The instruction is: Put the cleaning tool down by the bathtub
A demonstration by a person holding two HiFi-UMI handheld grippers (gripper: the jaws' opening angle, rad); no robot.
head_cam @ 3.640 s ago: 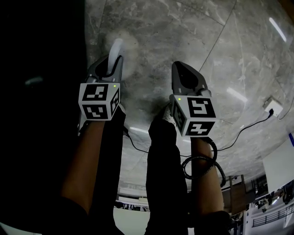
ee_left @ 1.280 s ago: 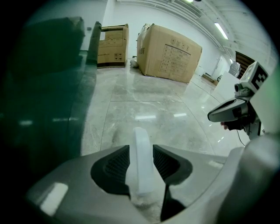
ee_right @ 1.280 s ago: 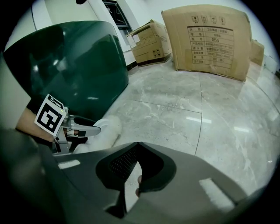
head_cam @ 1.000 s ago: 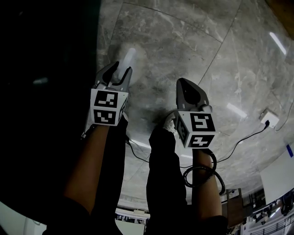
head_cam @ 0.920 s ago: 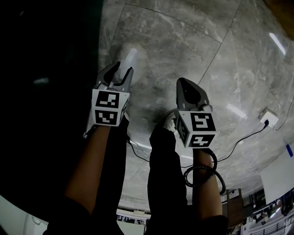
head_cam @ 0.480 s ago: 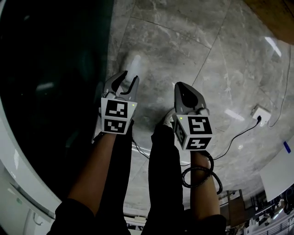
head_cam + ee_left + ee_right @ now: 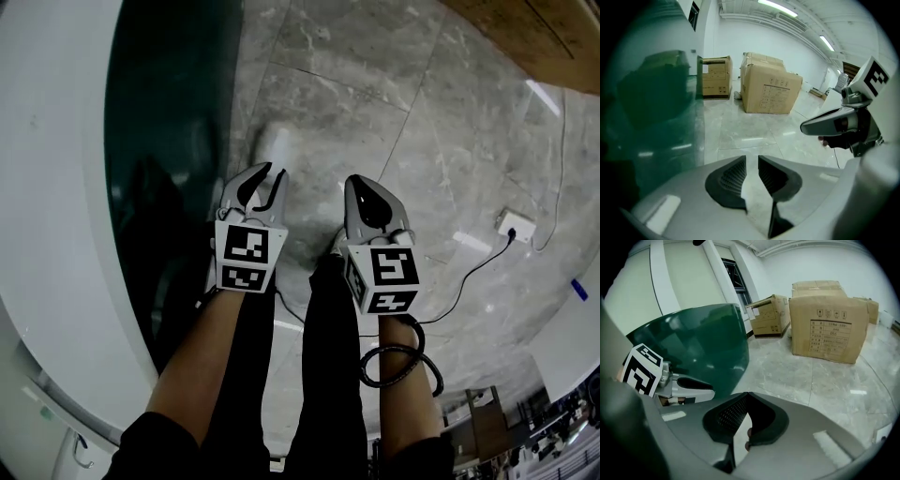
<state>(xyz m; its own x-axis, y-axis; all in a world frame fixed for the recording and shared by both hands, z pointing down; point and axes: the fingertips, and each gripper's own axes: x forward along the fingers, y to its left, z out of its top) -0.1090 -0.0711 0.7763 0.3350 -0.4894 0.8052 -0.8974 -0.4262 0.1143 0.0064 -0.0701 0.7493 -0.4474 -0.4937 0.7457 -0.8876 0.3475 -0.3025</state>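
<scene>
Down at floor level beside the dark green bathtub (image 7: 169,122) with its broad white rim, both grippers are held out over the grey marble floor (image 7: 450,141). The left hand-held gripper (image 7: 272,176) has its jaws spread, and its own view (image 7: 751,161) shows only bare floor in the gap, so it carries nothing. The right hand-held gripper (image 7: 366,187) has its jaws pressed together at the tips, also on nothing (image 7: 746,397). A pale, whitish cleaning tool (image 7: 275,148), blurred and hard to read in detail, lies on the floor just ahead of the left gripper's tips and just beside the tub's green wall. Its long axis seems to run away from the person, roughly parallel to the tub side, though the blur makes that uncertain. Neither gripper view shows it. The left gripper is clearly the nearer one, the right standing off to the far side from the tub. Judgement: the set-down looks done or all but done, and what remains is drawing the left gripper straight back along the tool's axis without knocking it. Brown cardboard boxes (image 7: 771,89) stand well apart, across the room.
</scene>
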